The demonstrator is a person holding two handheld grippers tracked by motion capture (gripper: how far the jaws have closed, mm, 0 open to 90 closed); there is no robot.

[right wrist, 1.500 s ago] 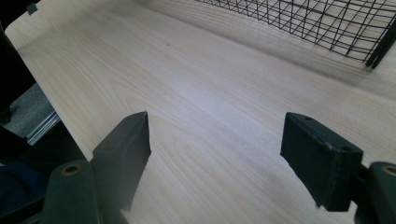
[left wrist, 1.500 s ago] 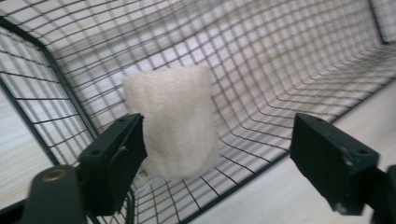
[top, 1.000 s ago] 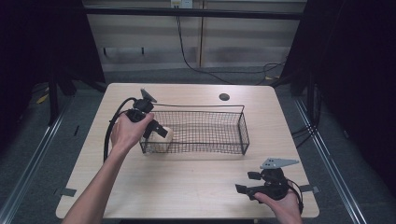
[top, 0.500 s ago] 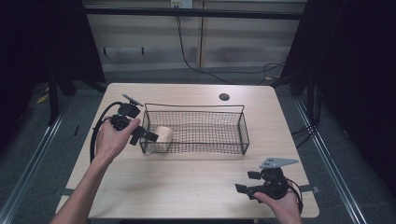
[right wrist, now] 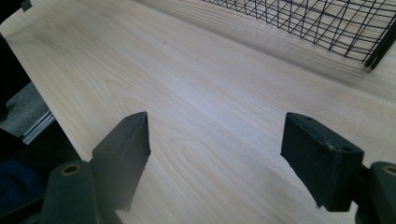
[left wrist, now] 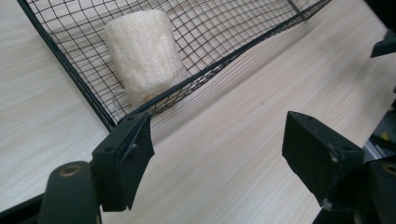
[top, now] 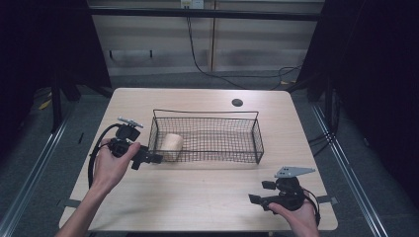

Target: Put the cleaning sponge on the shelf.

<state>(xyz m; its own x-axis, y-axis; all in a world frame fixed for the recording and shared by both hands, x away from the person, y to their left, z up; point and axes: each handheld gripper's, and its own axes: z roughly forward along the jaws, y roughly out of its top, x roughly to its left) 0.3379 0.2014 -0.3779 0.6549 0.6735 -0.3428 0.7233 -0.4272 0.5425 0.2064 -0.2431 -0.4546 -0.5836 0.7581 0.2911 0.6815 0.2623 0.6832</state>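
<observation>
Cream fibrous cylindrical loofah [left wrist: 144, 56] lay inside black wire-mesh basket [left wrist: 219, 70] — left gripper [left wrist: 217, 158], right gripper [right wrist: 217, 154] both gaped empty over pale woodgrain table [right wrist: 210, 93].

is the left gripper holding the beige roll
No, the left gripper has its jaws open and empty outside the wire basket, while the beige roll lies inside.

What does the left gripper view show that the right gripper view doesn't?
Left gripper view: a pale sponge-like roll lying inside the wire basket, at its corner, just beyond the open left tool. Right gripper view: the open right tool over bare table, and the table's edge. Both: black basket mesh and light wood tabletop.
</observation>
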